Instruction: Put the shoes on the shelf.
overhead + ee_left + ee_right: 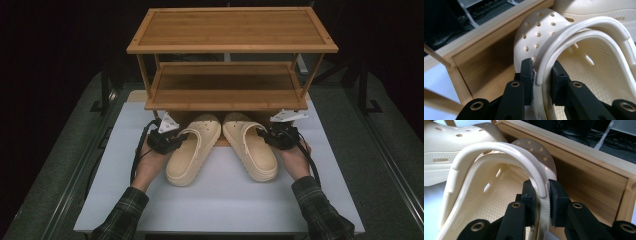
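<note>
Two cream clogs lie on the white table, toes pointing under the bamboo shoe rack [230, 30]. The left clog [192, 150] has its outer side wall pinched by my left gripper [172, 137]; in the left gripper view the black pads [527, 75] press either side of the clog's rim [544, 62]. My right gripper [272, 136] is shut on the outer wall of the right clog [250, 147]; in the right gripper view the pads [556, 200] squeeze its rim and strap [540, 182]. Both toes sit at the rack's lowest shelf [225, 120].
The rack's middle shelf [225, 85] and top shelf are bare. Its wooden legs [145, 75] stand at the table's far side. The white table top [220, 200] extends toward me between the person's plaid sleeves [122, 215]. Dark floor surrounds the table.
</note>
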The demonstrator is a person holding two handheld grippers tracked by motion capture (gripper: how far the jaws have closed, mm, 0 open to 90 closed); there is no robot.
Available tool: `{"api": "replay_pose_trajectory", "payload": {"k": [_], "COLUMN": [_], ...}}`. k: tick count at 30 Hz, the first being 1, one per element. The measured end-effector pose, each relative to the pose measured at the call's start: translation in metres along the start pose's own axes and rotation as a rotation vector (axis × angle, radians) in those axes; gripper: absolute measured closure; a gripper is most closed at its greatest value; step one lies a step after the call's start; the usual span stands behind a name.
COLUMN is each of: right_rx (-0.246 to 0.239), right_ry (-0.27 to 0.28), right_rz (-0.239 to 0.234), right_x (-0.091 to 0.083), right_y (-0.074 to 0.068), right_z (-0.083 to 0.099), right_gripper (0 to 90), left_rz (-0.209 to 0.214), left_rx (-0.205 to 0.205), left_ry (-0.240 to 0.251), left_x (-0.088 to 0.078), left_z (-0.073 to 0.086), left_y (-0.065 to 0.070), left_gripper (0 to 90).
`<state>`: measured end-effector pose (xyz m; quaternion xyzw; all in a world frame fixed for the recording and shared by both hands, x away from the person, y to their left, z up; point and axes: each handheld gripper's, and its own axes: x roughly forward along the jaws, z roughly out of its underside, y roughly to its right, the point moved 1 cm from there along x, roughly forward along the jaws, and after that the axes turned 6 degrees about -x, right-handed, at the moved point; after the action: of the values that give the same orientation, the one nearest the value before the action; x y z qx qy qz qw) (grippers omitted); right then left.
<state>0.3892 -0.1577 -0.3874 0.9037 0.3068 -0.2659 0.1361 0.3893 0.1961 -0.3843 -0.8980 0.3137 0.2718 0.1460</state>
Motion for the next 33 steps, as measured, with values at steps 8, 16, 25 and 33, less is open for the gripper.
{"api": "replay_pose_trajectory", "payload": {"k": [8, 16, 25, 33], "right_rx": [0.006, 0.021, 0.002, 0.039], "right_ry": [0.015, 0.016, -0.011, -0.009], "right_rz": [0.036, 0.065, 0.074, 0.038], "right_x": [0.017, 0.026, 0.034, 0.029], "right_y": [0.005, 0.008, 0.005, 0.007], "right_z": [-0.006, -0.003, -0.007, -0.006], "right_gripper": [76.1, 76.0, 74.4, 61.4], "left_rz": [-0.048, -0.093, -0.082, -0.052], "left_rx": [-0.02, -0.024, -0.034, -0.047], "left_ry": [0.0, -0.001, -0.001, 0.017], "left_x": [0.022, 0.037, 0.041, 0.033], "left_z": [-0.01, -0.013, -0.014, -0.013], "left_y": [-0.001, 0.004, 0.007, 0.007], "left_gripper": [75.5, 75.3, 71.6, 52.7]}}
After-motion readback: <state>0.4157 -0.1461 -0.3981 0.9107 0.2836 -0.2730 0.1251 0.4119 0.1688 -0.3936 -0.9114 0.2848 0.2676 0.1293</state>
